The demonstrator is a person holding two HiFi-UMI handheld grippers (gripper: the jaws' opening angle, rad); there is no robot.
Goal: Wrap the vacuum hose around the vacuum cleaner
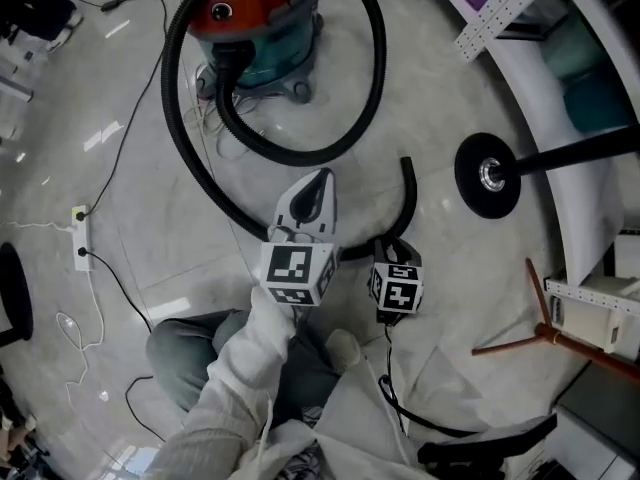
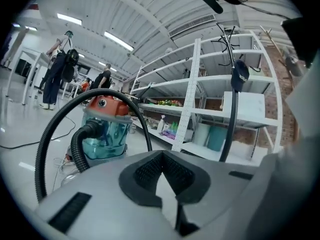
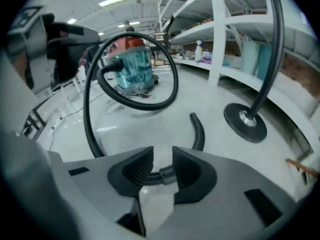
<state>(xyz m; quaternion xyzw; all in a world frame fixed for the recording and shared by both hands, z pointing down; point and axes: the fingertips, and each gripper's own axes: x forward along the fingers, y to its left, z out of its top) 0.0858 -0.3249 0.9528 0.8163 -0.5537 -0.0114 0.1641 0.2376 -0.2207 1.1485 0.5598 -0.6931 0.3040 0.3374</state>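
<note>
The vacuum hose (image 1: 205, 183) lay looped on the floor (image 1: 120, 218) before the vacuum cleaner (image 1: 255, 18), unwrapped. The right gripper (image 3: 162, 156) hung part-open over it, holding nothing, and the left gripper (image 2: 161, 156) was closed and empty. Pinching the hose seemed next.

A warehouse-like hall — white metal shelving (image 2: 189, 99), ribbed ceiling (image 2: 150, 14) with strip lights (image 2: 118, 40), polished floor (image 1: 120, 218)

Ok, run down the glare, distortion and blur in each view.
Head view: wide-angle bending curves the shelving, and glare streaks the glossy floor. Left gripper view: dark round vignette, ceiling lights blown out. Right gripper view: same vignette, left edge blurred, vacuum cleaner sharp.
</note>
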